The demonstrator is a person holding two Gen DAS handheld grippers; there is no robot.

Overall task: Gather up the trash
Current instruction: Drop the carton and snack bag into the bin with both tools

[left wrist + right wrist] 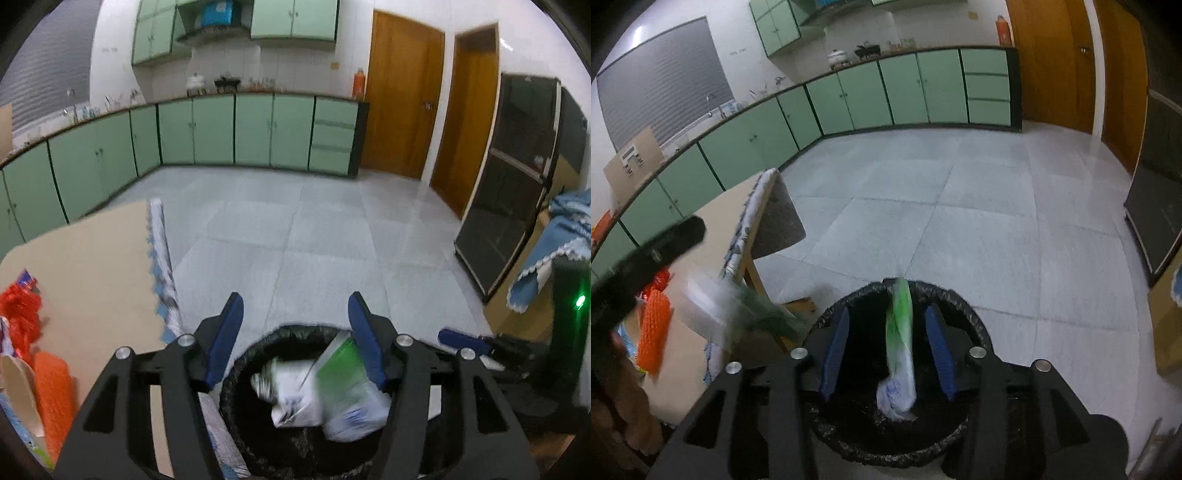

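Over the black-lined trash bin, both the left gripper and right gripper gape empty, green-and-white wrappers already dropped inside, while orange netting beside the bin still litters the worktop.

You face a run of green cabinets across a grey tiled floor, with wooden doors to your right and a dark glass-fronted cabinet beside them.

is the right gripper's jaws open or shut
Open. The right gripper has its jaws spread, and the green-and-white wrapper hangs untouched between them above the trash bin.
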